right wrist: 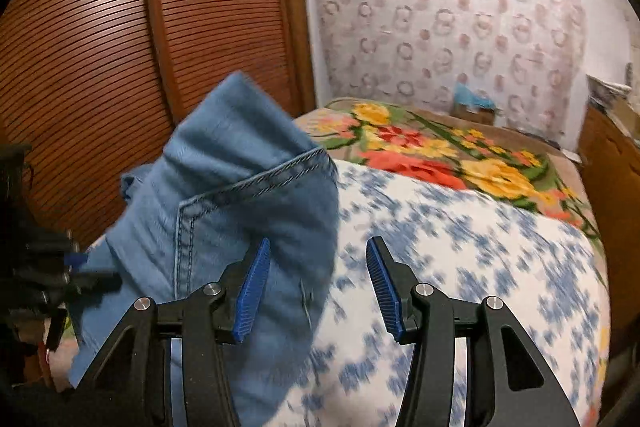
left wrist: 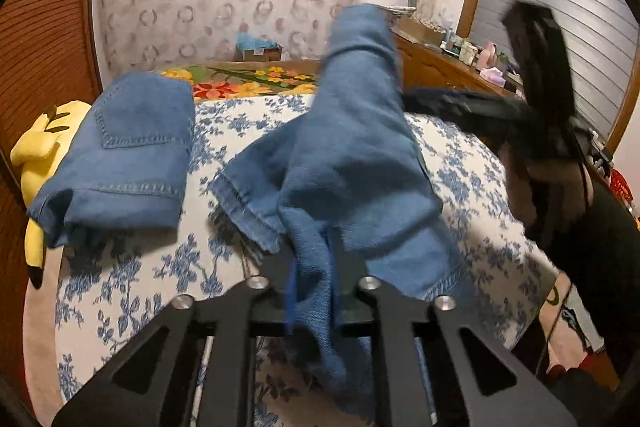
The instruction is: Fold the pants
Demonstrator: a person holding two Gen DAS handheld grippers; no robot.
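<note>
My left gripper (left wrist: 312,291) is shut on a bunch of blue denim pants (left wrist: 352,131) and holds them lifted above the bed, the cloth draping up and to the right. The right gripper shows in the left wrist view (left wrist: 536,75), blurred, beside the raised cloth. In the right wrist view my right gripper (right wrist: 318,279) is open and empty, its blue pads (right wrist: 254,291) apart. The same denim (right wrist: 240,195) hangs just left of it, touching the left finger. The left gripper (right wrist: 48,275) is at the far left edge.
A second pair of denim pants (left wrist: 124,147) lies folded at the back left of the blue-flowered bedspread (left wrist: 132,275). A yellow plush toy (left wrist: 36,155) lies by it. A floral blanket (right wrist: 460,155) lies farther back. A wooden wardrobe (right wrist: 100,47) stands left, a cluttered dresser (left wrist: 452,55) right.
</note>
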